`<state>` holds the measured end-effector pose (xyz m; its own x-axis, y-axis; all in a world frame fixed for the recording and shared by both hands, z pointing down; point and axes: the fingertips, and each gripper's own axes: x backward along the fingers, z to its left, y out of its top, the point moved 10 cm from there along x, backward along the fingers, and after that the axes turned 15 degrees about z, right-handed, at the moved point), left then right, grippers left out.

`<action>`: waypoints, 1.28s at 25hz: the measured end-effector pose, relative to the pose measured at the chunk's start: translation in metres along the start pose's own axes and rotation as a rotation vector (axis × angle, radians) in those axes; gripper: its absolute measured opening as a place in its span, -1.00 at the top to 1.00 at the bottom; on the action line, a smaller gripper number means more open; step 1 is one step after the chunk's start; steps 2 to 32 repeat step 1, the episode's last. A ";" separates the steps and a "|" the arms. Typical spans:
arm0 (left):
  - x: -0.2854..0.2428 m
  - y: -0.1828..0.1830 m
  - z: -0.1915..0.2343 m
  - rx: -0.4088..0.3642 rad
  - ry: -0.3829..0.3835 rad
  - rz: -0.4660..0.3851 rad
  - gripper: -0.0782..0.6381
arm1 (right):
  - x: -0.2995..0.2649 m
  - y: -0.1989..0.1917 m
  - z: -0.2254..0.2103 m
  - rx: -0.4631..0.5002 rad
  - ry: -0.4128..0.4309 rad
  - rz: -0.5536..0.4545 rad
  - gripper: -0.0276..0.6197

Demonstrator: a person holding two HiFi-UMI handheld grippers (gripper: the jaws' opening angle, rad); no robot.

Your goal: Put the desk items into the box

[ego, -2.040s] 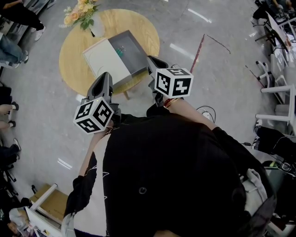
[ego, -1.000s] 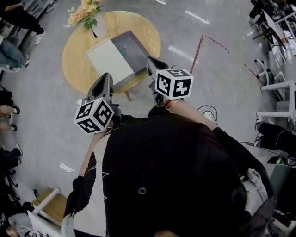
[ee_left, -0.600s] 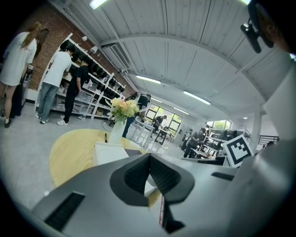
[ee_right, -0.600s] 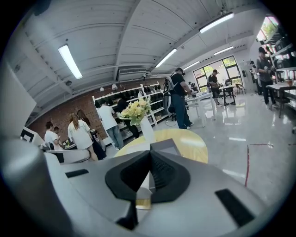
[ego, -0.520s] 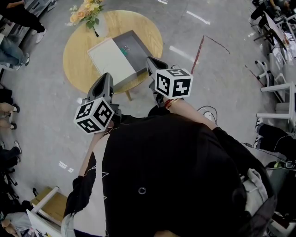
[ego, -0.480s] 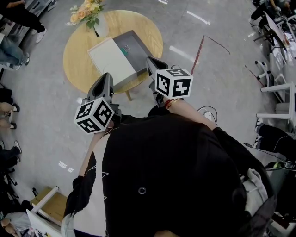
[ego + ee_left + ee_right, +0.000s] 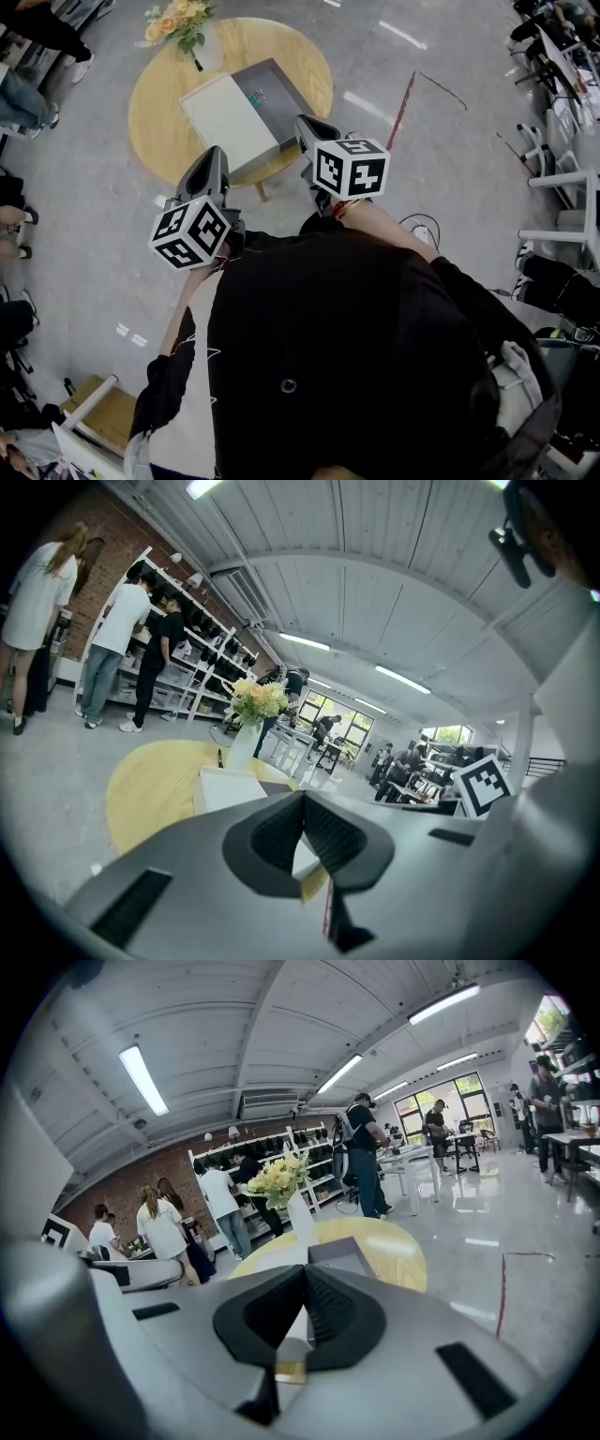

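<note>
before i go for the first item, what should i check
1. Left gripper empty: ok, fingers together with nothing between them.
2. Right gripper empty: ok, same.
3. Fingers open for a grasp: not ok, both are shut.
4. Box open: ok, its white lid is laid back beside it on the round table.
5. Close enough to the table: probably not ok, it lies ahead of both grippers.
6. Item to pick chosen: cannot tell, only a vase of flowers and a dark pen-like item by it show.
</note>
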<state>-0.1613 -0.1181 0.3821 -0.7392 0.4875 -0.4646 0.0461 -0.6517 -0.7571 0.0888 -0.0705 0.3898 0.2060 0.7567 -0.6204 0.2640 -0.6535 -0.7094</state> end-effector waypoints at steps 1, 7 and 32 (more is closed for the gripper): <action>0.000 0.000 0.001 0.002 0.001 0.000 0.75 | -0.001 0.000 0.000 0.001 0.000 0.001 0.90; 0.000 0.000 0.001 0.002 0.001 0.000 0.75 | -0.001 0.000 0.000 0.001 0.000 0.001 0.90; 0.000 0.000 0.001 0.002 0.001 0.000 0.75 | -0.001 0.000 0.000 0.001 0.000 0.001 0.90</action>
